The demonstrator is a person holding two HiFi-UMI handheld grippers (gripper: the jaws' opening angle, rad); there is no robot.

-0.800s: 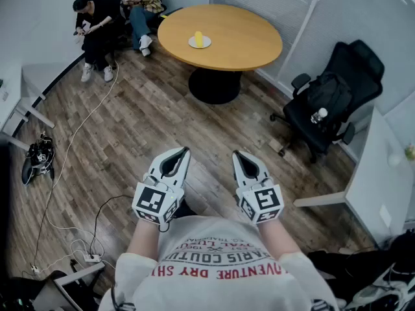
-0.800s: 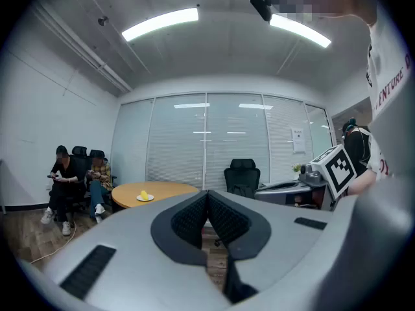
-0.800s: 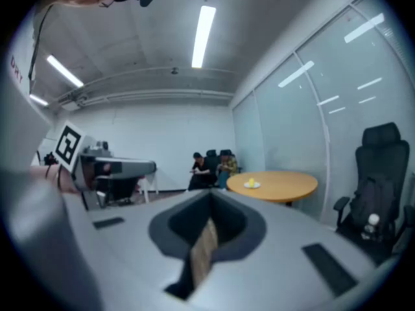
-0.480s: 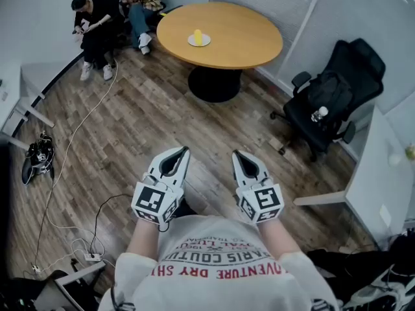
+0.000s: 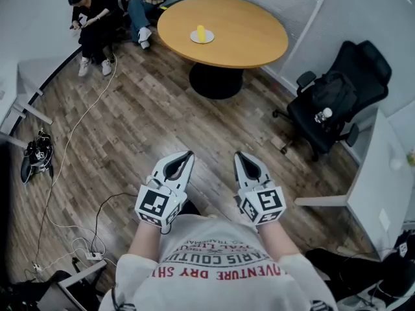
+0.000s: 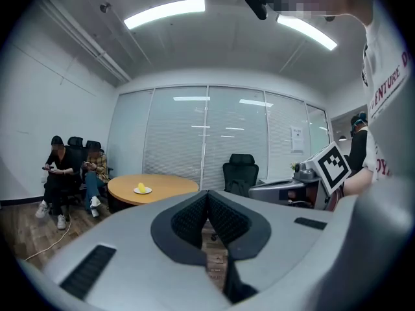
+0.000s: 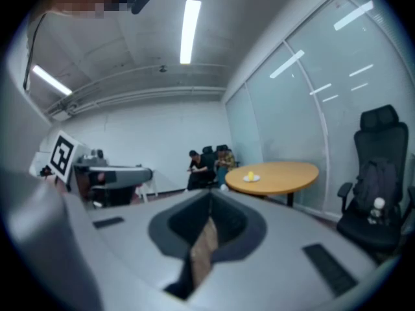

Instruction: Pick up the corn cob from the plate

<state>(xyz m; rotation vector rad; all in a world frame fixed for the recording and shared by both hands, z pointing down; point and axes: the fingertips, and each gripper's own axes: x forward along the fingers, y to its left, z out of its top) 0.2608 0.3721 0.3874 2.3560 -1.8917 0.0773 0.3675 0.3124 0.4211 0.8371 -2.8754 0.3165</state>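
A yellow corn cob [image 5: 201, 32] stands on a small white plate [image 5: 201, 39] on the round wooden table [image 5: 246, 34] far across the room. The cob [image 6: 141, 187] and the plate [image 7: 251, 177] also show small in both gripper views. My left gripper [image 5: 187, 154] and right gripper [image 5: 238, 155] are held side by side close to my body, far from the table, pointing toward it. Both have their jaws together with nothing between them, as the left gripper view [image 6: 207, 194] and right gripper view [image 7: 209, 196] show.
Two people [image 5: 97, 15] sit on chairs left of the table. A black office chair [image 5: 337, 105] with a bag and bottle stands at right, by a white desk [image 5: 382, 173]. Cables [image 5: 71, 141] trail over the wooden floor at left, near a pair of shoes [image 5: 35, 157].
The view has shifted slightly, so the table sits a little higher and further right. Both grippers keep their place in front of me, jaws together.
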